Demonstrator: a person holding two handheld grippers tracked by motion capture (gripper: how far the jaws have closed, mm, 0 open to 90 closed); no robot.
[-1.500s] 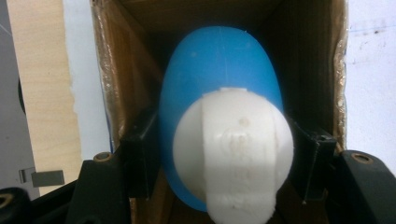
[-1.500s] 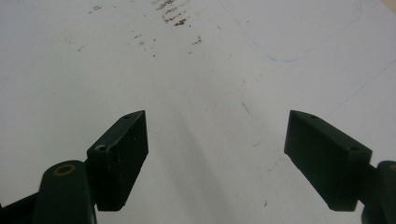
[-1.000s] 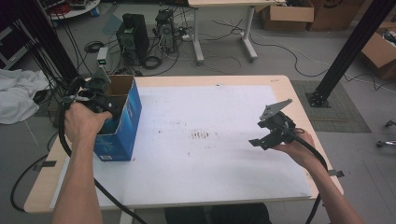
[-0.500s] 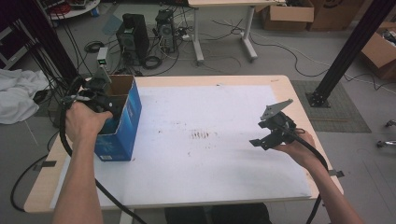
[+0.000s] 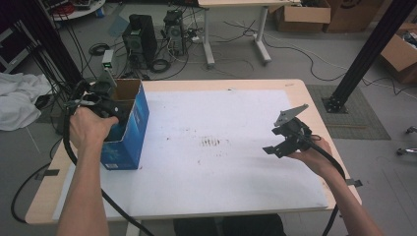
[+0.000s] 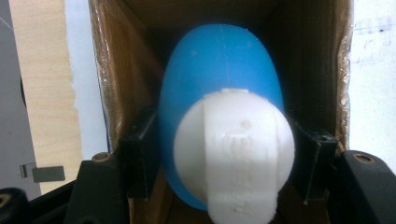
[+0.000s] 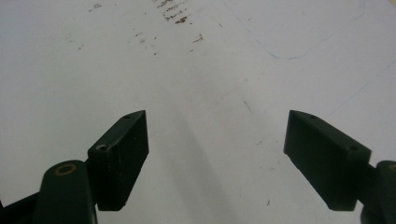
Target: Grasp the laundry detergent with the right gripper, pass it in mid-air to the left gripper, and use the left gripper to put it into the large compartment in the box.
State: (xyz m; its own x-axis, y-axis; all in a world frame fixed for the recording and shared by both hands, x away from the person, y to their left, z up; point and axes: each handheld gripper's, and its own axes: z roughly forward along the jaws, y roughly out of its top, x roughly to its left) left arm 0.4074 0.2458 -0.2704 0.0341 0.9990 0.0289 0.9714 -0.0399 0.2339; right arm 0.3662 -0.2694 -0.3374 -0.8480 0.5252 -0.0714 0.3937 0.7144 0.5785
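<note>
In the left gripper view the left gripper [image 6: 229, 154] has its two black jaws pinching a rounded blue plastic bottle with a white flip-top cap [image 6: 219, 84], one pad pressed on each flank just behind the cap, and the bottle sits inside an open-topped cardboard box with blue printed sides [image 6: 116, 70] whose brown inner walls crowd it on both sides of the frame. In the high view that box [image 5: 129, 129] stands at the left of the frame on the white sheet covering the wooden table [image 5: 231, 147], with the left gripper [image 5: 105, 101] reaching into its open mouth. The likely trouble, as I judge it, is the smooth curved shell: held so near the cap, the bottle could pivot or slide out of the pads when lifted, or its wide body could catch the cardboard walls and drag the light box along or tip it. The right gripper [image 5: 287, 140], at the right of the high view, hovers over the sheet, and in the right gripper view its jaws stand spread apart with nothing between them [image 7: 217, 158], so nothing steadies the box. The cap bears an embossed mark too faint to read; the print on the box's blue side is too small to make out.
</note>
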